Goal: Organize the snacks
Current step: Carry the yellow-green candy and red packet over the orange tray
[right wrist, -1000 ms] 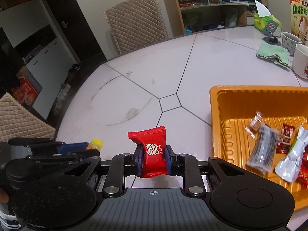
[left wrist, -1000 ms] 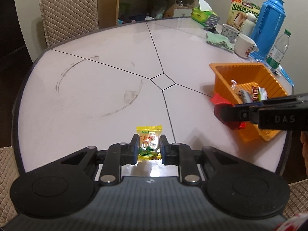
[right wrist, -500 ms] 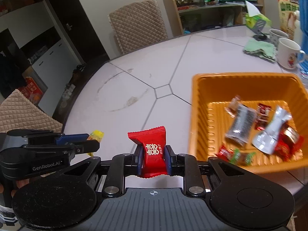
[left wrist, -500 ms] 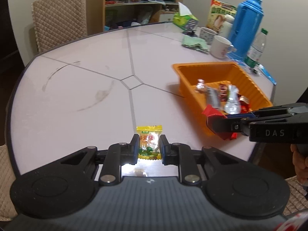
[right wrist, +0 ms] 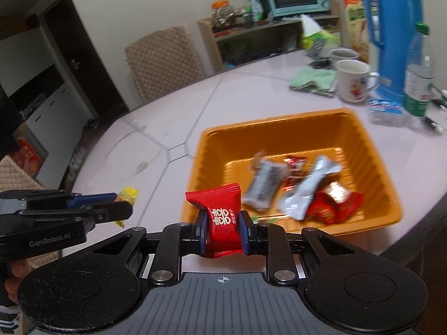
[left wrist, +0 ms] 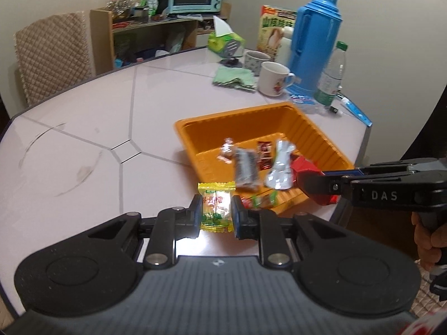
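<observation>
- While both candies are held off the table [left wrist: 83, 128], the yellow candy [left wrist: 216, 209] is pinched by the left gripper [left wrist: 216, 213] at the orange tray [left wrist: 195, 139]'s near corner.
- The red candy [right wrist: 223, 220] is clamped by the right gripper [right wrist: 223, 230] at the tray's near rim.
- Farther in, loose wrapped snacks [right wrist: 296, 192] are seen on the tray floor.

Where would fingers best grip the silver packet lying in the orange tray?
Across the narrow waist of the silver packet, coming from above. It lies flat and long in the orange tray, other wrappers press close around its lower end, and the walls block a sideways approach.
</observation>
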`<state>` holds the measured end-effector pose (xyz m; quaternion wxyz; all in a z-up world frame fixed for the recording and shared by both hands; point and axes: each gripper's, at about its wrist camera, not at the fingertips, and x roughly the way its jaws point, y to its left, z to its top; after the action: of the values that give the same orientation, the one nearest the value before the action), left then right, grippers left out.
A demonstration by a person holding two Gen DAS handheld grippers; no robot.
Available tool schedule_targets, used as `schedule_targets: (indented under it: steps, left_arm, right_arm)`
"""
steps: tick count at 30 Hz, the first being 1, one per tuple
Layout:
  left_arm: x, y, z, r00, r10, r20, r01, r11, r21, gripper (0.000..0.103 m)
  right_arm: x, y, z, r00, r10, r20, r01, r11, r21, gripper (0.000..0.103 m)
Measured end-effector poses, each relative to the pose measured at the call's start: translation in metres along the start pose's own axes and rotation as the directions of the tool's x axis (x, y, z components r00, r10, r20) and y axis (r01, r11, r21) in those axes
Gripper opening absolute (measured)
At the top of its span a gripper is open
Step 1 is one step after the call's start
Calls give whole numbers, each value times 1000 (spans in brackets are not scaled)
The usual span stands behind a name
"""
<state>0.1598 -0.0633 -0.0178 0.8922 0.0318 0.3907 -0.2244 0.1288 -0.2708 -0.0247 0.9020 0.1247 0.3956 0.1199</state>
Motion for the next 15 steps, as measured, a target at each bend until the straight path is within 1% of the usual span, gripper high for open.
schedule_targets:
  steps: [6, 11, 15]
  left_arm:
    - [15, -28, 10, 1000, -7, 4, 7, 1000, 20, 19]
    - [32, -39, 19, 1000, 17, -1, -17, 1000, 13, 19]
    - [49, -43, 26, 999, 51, -11, -51, 999, 4, 19]
  right_arm:
    - [-12, -35, 8, 999, -33, 16, 33, 999, 29, 24]
    - [-12, -58, 16, 999, -45, 20, 45, 998, 39, 24]
    - [-5, -73, 24, 999, -47, 18, 47, 998, 41, 24]
